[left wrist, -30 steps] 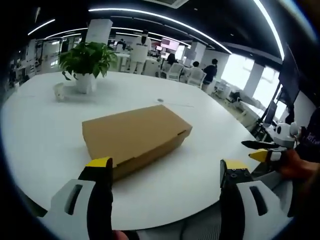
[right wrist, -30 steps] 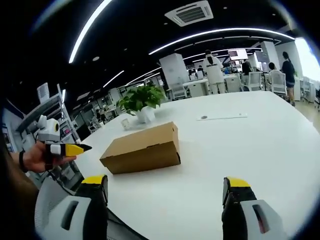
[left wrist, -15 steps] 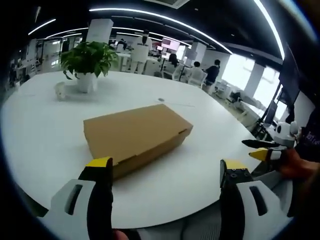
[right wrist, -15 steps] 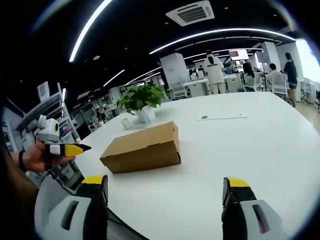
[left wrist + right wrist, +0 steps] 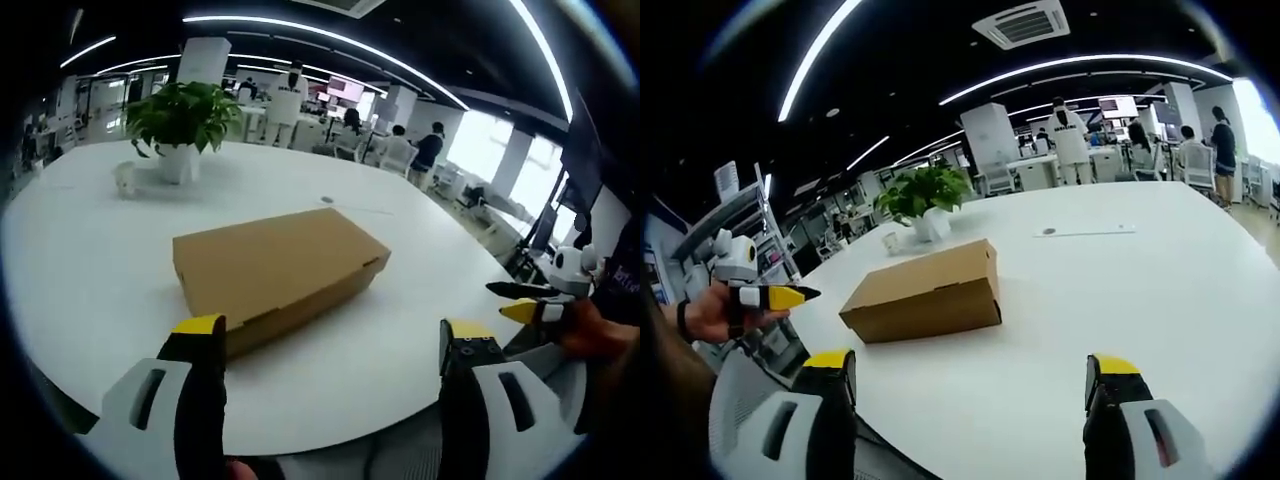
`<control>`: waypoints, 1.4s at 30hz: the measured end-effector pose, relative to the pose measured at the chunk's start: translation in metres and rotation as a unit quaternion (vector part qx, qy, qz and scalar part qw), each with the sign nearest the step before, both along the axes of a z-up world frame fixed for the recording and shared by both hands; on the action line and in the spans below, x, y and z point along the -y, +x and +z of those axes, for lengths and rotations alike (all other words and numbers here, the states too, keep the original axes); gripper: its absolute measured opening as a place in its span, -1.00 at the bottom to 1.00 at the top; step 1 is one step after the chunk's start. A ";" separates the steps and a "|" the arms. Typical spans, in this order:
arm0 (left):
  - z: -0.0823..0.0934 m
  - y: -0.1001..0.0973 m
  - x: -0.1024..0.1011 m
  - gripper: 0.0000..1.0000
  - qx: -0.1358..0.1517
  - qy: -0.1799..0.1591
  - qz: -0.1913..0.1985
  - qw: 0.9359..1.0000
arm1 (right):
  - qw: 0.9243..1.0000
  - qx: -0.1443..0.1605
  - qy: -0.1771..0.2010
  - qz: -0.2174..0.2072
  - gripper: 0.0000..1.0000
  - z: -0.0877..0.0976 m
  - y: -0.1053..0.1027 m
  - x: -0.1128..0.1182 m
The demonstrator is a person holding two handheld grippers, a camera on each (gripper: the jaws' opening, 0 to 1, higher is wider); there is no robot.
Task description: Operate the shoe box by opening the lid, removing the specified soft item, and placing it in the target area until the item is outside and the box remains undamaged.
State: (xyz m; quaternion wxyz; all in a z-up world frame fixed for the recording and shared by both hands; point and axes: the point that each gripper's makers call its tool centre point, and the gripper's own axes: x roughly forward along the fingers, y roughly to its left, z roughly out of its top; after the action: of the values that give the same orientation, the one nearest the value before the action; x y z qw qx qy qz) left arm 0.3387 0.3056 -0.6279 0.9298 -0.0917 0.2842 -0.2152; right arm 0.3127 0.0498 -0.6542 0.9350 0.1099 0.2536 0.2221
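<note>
While the box (image 5: pixel 278 274) sits lid-down on the white surface (image 5: pixel 90 270), I hold both grippers off it. Left gripper (image 5: pixel 330 345) and right gripper (image 5: pixel 970 375) have their jaws spread wide, empty.

A large open-plan office is seen around a wide white round table (image 5: pixel 90 270). A dark ceiling is crossed by long curved light strips (image 5: pixel 1080 68) and fitted with a square air vent (image 5: pixel 1026 24). A potted plant (image 5: pixel 180 115) is set on the table's far side. Bright windows (image 5: pixel 525 165), white pillars (image 5: pixel 987 140), desks and chairs are visible beyond.
</note>
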 end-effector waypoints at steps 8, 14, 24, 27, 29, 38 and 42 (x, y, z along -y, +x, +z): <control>-0.005 -0.002 -0.008 0.75 -0.005 -0.003 0.010 1.000 | 1.000 -0.010 -0.007 0.010 0.89 -0.005 -0.001 -0.004; -0.007 -0.002 -0.015 0.75 -0.007 -0.003 0.015 1.000 | 1.000 -0.017 -0.009 0.022 0.87 -0.008 -0.003 -0.009; -0.016 -0.002 -0.023 0.74 -0.017 0.009 0.017 1.000 | 0.999 -0.021 -0.018 0.041 0.84 -0.010 -0.002 -0.015; -0.019 0.000 -0.026 0.74 -0.020 0.012 0.018 1.000 | 0.999 -0.020 -0.019 0.045 0.83 -0.009 0.003 -0.017; -0.021 0.002 -0.028 0.73 -0.021 0.015 0.019 0.999 | 0.998 -0.019 -0.023 0.051 0.82 -0.009 0.009 -0.019; -0.029 0.012 -0.043 0.72 -0.028 0.022 0.028 0.999 | 0.997 -0.018 -0.023 0.069 0.78 -0.012 0.033 -0.031; -0.033 0.018 -0.051 0.71 -0.033 0.021 0.035 0.999 | 0.995 -0.024 -0.028 0.090 0.76 -0.019 0.042 -0.042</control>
State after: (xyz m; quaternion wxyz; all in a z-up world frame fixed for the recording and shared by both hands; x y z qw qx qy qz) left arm 0.3562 0.3564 -0.6612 0.9287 -0.0889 0.3155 -0.1734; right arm 0.3551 0.0920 -0.6728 0.9078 0.0659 0.2905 0.2953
